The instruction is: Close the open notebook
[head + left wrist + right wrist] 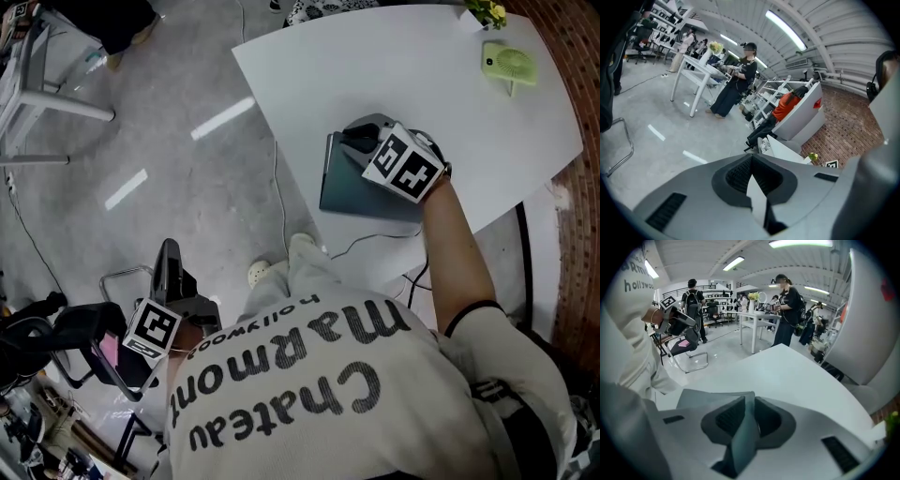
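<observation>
Right tool (361,139) pinches the teal notebook (352,197) by its cover, jaws narrow. The notebook lies at the counter (422,75) edge, near flat, probably for lowering shut. Left tool (169,251) hangs aside, jaws together, empty.

The shirt (309,375) reads "Chateau Marmont" in large dark letters, with a smaller "hollywood" beside it. The right gripper view shows "hollywoo" on the shirt (628,310).
</observation>
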A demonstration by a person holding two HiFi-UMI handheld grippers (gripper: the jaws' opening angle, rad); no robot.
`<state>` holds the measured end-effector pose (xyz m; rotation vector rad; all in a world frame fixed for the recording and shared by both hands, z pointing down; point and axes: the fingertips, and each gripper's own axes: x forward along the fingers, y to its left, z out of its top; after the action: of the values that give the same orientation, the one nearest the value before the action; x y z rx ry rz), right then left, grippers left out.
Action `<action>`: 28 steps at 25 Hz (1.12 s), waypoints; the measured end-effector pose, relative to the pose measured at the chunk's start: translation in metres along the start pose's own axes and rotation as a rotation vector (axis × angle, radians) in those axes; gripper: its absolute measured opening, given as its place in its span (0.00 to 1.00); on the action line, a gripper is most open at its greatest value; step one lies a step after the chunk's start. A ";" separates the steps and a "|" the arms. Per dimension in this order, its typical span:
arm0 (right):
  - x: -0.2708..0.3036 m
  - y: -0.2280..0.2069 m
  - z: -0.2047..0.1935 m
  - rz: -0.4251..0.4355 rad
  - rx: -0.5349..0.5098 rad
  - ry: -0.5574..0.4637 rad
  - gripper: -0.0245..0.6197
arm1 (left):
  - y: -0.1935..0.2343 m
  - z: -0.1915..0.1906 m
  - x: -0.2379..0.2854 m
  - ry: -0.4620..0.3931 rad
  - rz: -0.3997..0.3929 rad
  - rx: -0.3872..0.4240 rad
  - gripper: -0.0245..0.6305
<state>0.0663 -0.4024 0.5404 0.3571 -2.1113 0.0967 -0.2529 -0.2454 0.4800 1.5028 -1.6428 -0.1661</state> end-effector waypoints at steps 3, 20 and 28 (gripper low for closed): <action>0.004 -0.002 -0.001 -0.025 0.015 0.011 0.17 | 0.000 -0.003 0.002 0.010 -0.004 -0.005 0.04; -0.005 -0.005 0.001 -0.222 -0.050 -0.039 0.28 | 0.022 -0.007 -0.023 0.088 -0.122 0.046 0.04; -0.110 -0.011 0.024 -0.567 0.100 -0.184 0.30 | 0.017 0.003 -0.049 0.081 -0.238 0.077 0.04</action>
<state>0.1043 -0.3943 0.4346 1.0415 -2.1078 -0.1693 -0.2738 -0.2002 0.4640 1.7399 -1.4185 -0.1711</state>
